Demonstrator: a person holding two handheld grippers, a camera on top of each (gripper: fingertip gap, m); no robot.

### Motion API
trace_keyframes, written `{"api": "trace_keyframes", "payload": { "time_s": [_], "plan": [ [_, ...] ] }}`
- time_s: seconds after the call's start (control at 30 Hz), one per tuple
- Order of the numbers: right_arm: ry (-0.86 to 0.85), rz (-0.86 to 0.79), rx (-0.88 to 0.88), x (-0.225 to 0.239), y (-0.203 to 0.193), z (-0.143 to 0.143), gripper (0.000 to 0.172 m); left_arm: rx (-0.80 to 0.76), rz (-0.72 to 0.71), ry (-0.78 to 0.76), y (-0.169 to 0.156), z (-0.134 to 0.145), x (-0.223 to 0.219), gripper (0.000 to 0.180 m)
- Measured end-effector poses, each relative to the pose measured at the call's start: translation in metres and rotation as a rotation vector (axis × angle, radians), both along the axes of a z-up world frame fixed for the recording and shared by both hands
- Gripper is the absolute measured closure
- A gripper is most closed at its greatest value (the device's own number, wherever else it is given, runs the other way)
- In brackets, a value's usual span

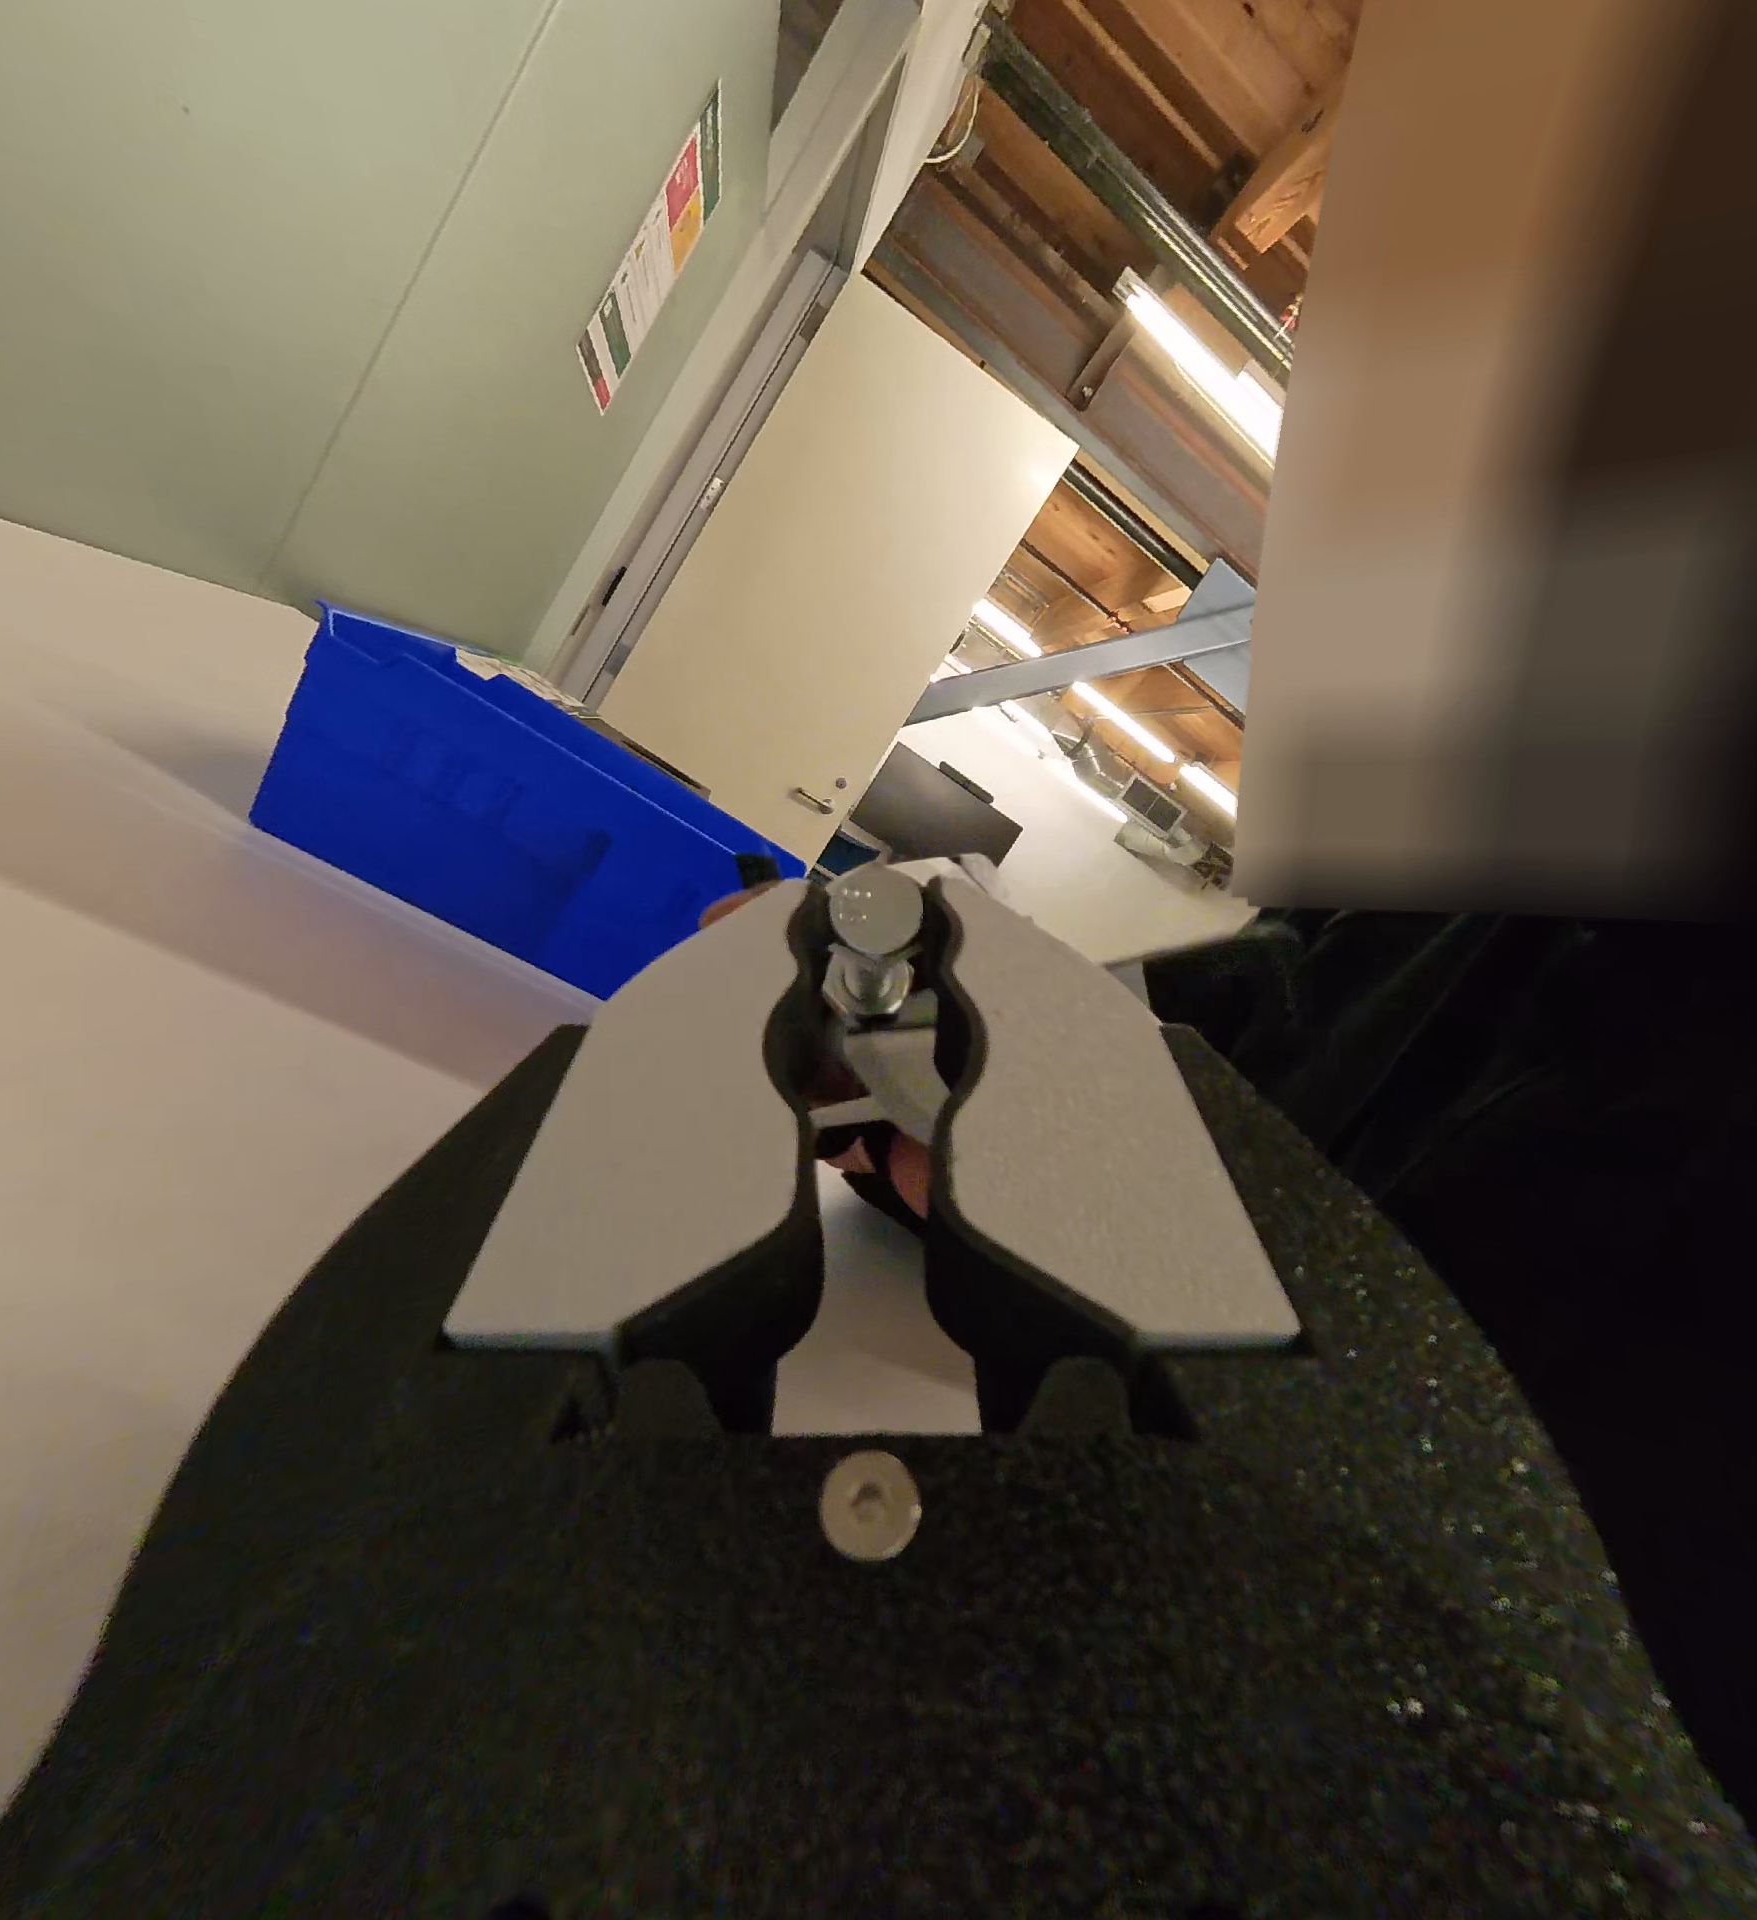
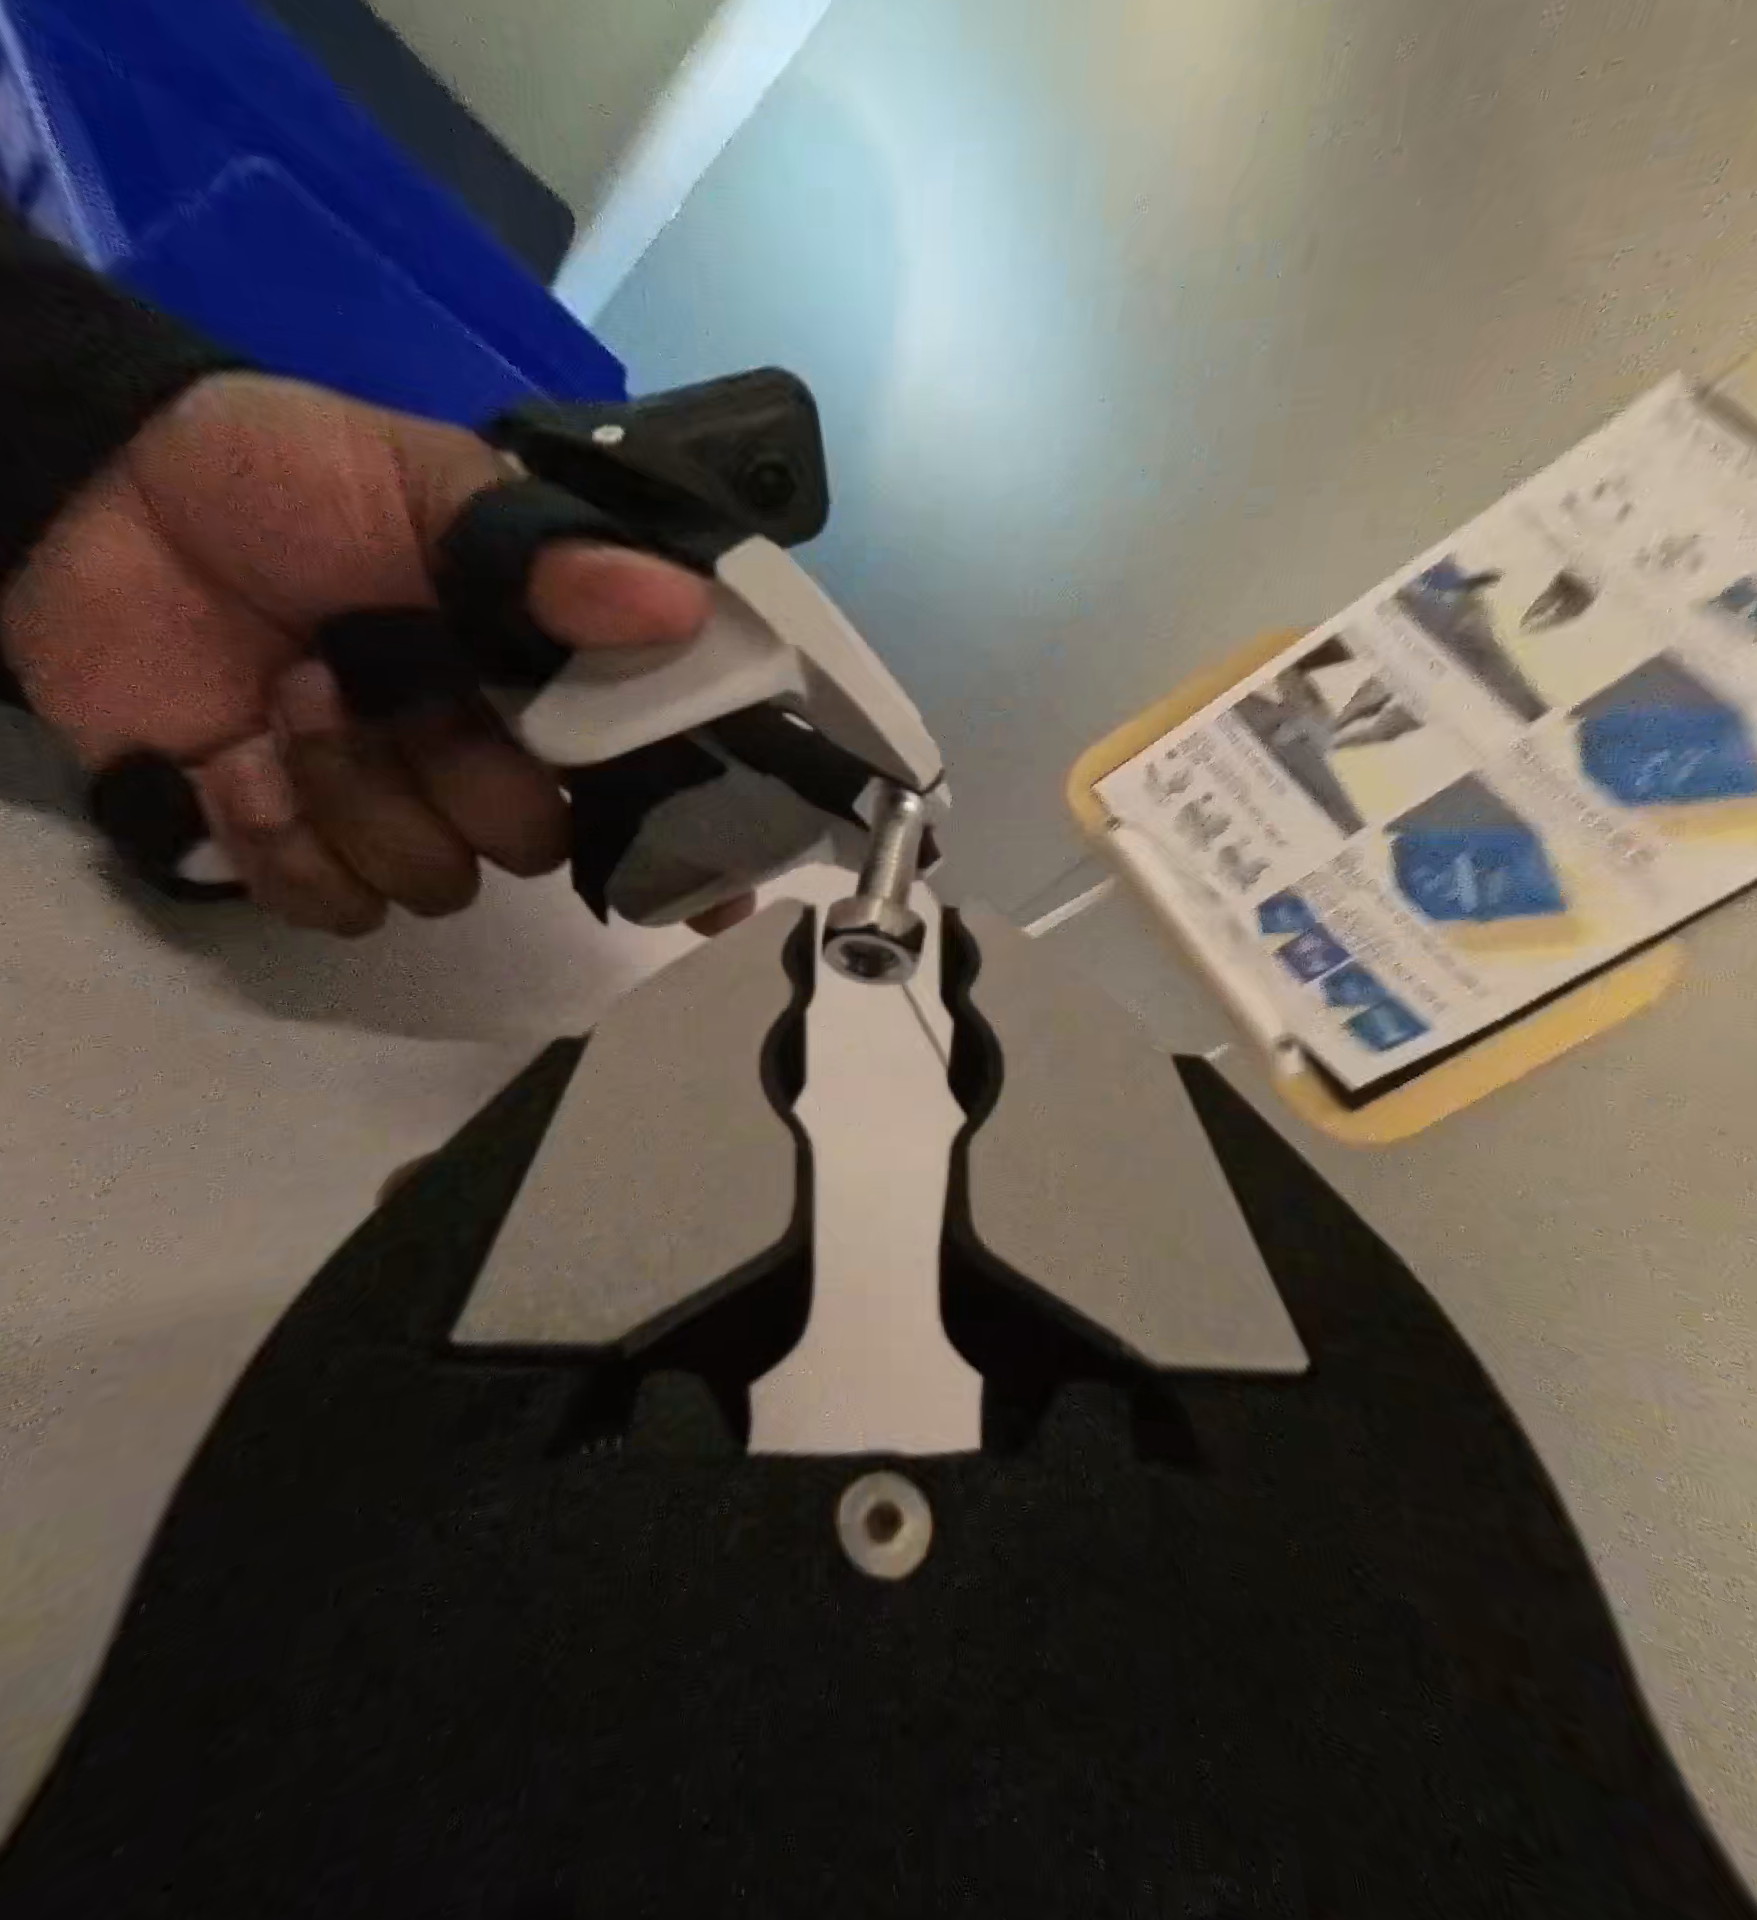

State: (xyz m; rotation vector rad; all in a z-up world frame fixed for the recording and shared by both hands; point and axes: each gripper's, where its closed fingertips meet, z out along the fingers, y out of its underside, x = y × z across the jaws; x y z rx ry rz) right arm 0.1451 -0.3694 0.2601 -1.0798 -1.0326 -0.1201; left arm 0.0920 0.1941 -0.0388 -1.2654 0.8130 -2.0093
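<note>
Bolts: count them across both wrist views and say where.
1. One bolt, seen in both views: head clamped in the left gripper, nut end between the right gripper's jaws. The blue bin could hide more.

Left gripper point(image 1: 875, 920) clamping a silver bolt point(image 2: 889, 844) by its head, both pads pressing on the head's sides. Left hand point(image 2: 271, 665) wrapping the handle, index finger lying along the gripper's top, a dark sleeve covering the wrist. Right gripper point(image 2: 874, 951) bracketing the nut point(image 2: 869, 940) on the bolt's threaded end, fingertips lying close beside its flats.
</note>
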Motion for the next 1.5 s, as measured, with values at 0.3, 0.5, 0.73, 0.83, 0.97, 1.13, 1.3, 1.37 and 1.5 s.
{"api": "trace_keyframes", "payload": {
  "time_s": [0.3, 0.5, 0.73, 0.83, 0.97, 1.13, 1.3, 1.37, 1.5],
  "plan": [
    [0.897, 0.513, -1.050, 0.007, 0.005, 0.010, 0.123, 0.019, -0.001, -0.059, 0.000, 0.007, -0.004, 0.163],
    [0.811, 0.565, -1.142, -0.007, -0.008, -0.002, 0.154, 0.022, -0.015, -0.054, -0.003, 0.006, -0.002, 0.164],
    [0.074, 0.019, -0.082, 0.000, -0.002, 0.003, 0.154, 0.010, 0.011, -0.035, 0.002, 0.004, -0.001, 0.163],
    [0.111, 0.084, -0.124, -0.009, -0.010, 0.004, 0.137, 0.007, 0.015, -0.054, 0.003, 0.006, -0.003, 0.163],
    [0.639, 0.343, -0.732, -0.006, -0.005, 0.009, 0.119, 0.017, 0.019, -0.076, 0.003, 0.010, -0.006, 0.163],
    [1.024, 0.637, -1.237, -0.005, -0.006, 0.007, 0.137, 0.047, -0.004, -0.090, -0.003, 0.012, -0.006, 0.163],
    [0.866, 0.543, -1.075, -0.007, -0.007, 0.004, 0.154, 0.044, 0.002, -0.064, -0.002, 0.008, -0.004, 0.163],
    [0.645, 0.381, -0.786, -0.004, -0.004, 0.003, 0.154, 0.035, 0.010, -0.049, 0.000, 0.006, -0.003, 0.163],
    [0.094, 0.060, -0.106, -0.001, -0.004, 0.003, 0.152, 0.029, 0.010, -0.037, -0.001, 0.005, -0.001, 0.163]
  ]
}}
